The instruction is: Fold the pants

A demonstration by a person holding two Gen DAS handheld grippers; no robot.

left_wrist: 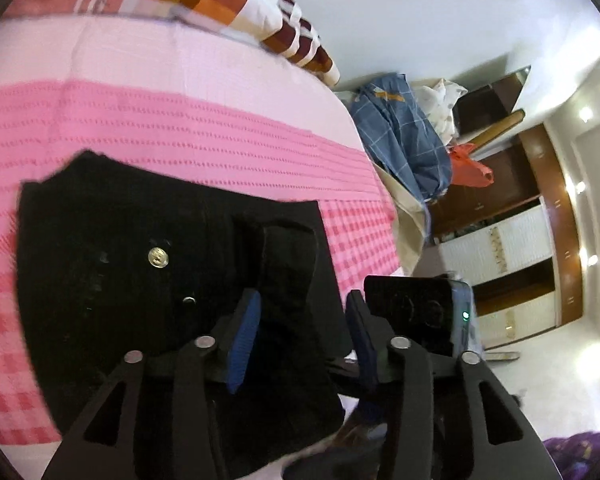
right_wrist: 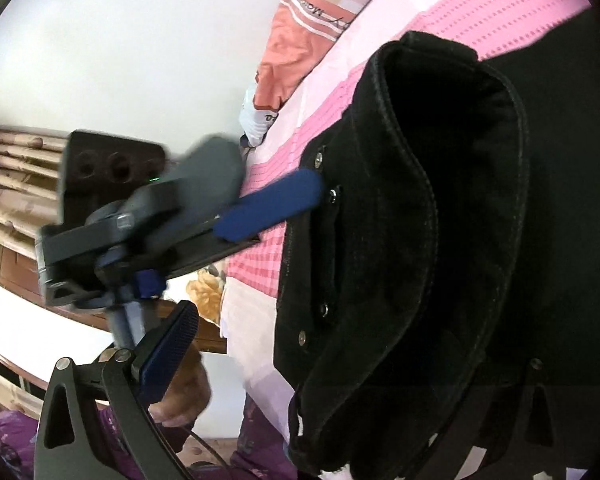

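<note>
Left wrist view: the black denim pants lie lower left on the pink woven bedspread. The left gripper stands open, waistband fabric between its blue pads.

Right wrist view: the pants fill the right half, hiding one finger of the right gripper; its opening cannot be told.

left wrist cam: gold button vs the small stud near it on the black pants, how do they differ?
The button is gold and catches the light, while the stud is dull grey. The button is clearly larger than the stud. The button sits further up the cloth, and the stud is lower and nearer the camera. Both are round metal fittings on the black pants.
</note>
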